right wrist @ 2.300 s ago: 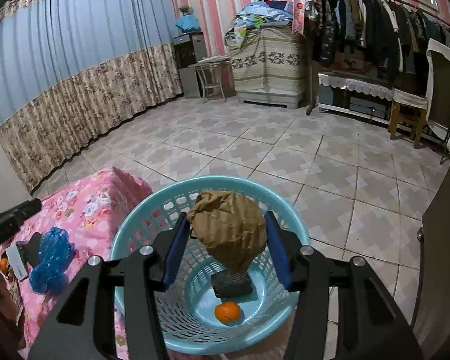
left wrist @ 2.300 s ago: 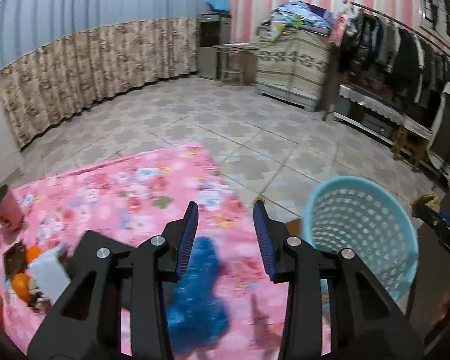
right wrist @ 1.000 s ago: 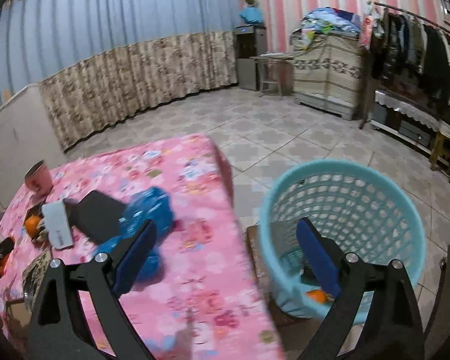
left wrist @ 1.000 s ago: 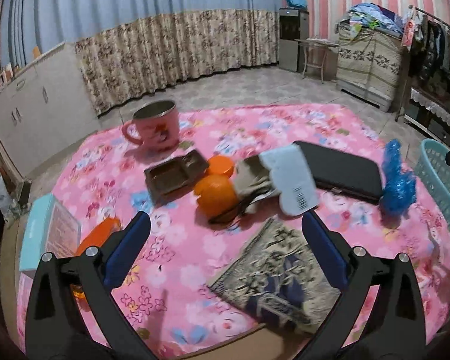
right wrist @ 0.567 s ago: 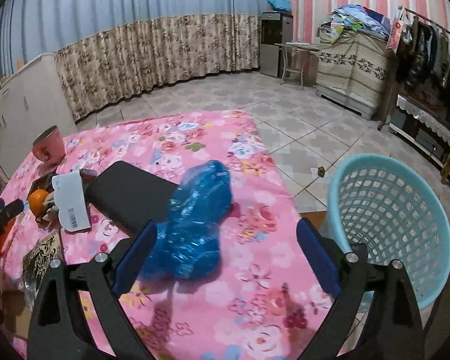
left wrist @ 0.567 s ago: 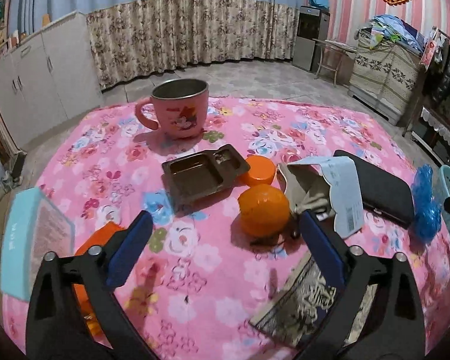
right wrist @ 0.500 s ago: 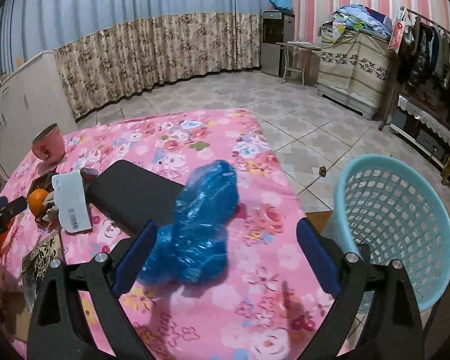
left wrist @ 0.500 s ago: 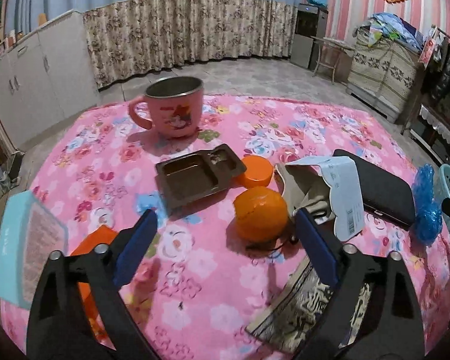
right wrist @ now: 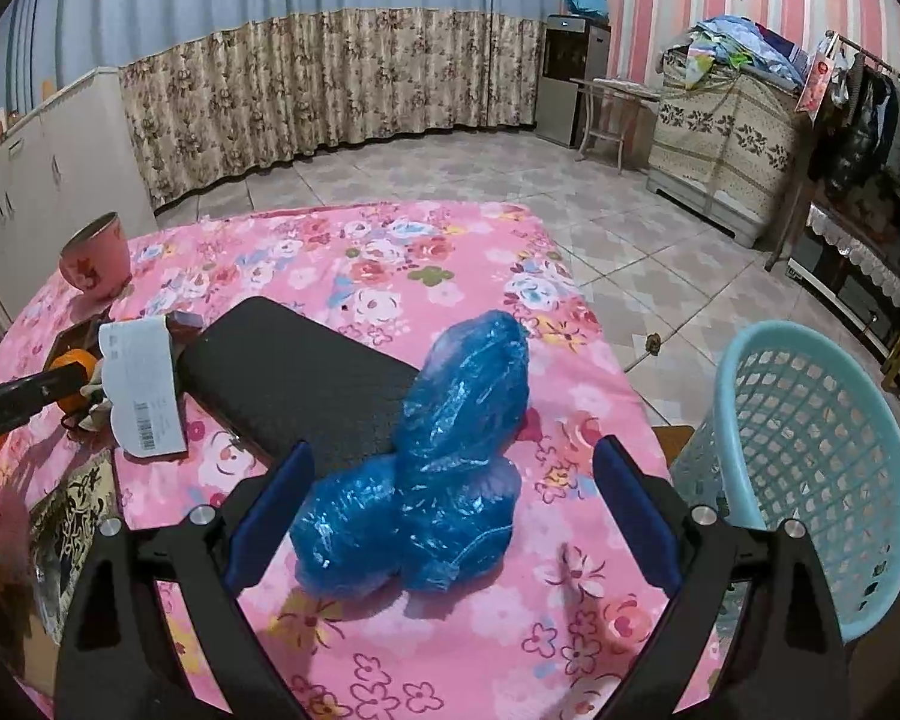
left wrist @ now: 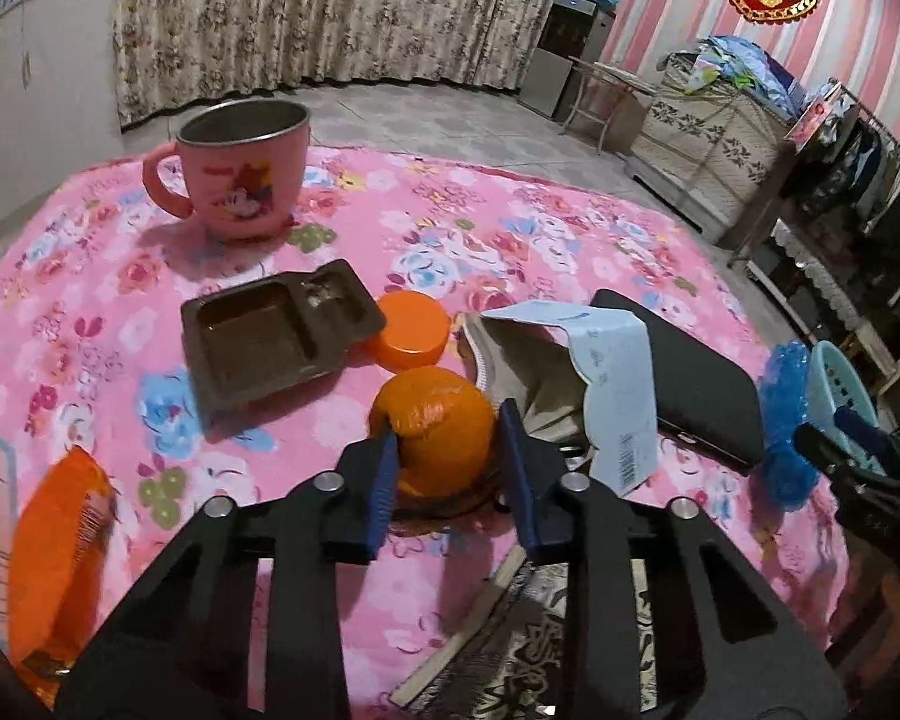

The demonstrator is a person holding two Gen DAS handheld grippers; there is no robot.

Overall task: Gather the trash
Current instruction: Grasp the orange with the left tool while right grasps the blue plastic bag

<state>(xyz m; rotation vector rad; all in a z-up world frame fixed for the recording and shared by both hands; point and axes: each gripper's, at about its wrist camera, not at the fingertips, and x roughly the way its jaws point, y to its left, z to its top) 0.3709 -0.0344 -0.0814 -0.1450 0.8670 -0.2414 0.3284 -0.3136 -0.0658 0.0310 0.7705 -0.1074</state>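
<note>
While the orange peel (left wrist: 432, 429) at frame centre is clamped between the left gripper (left wrist: 447, 468) jaws, just closed, the blue bag (right wrist: 432, 468) is straddled by the right gripper (right wrist: 453, 516) jaws, apart, and the basket (right wrist: 810, 480) at right awaits both.

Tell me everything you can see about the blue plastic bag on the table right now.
The blue bag is thin, translucent, crinkled plastic, bunched into a lumpy heap with a taller lobe at the back and two rounded lobes in front. It lies on the pink floral tablecloth near the table's edge, beside the basket. Its back part rests on or against the black case. The open right claw straddles it, the pads clear of the plastic.
</note>
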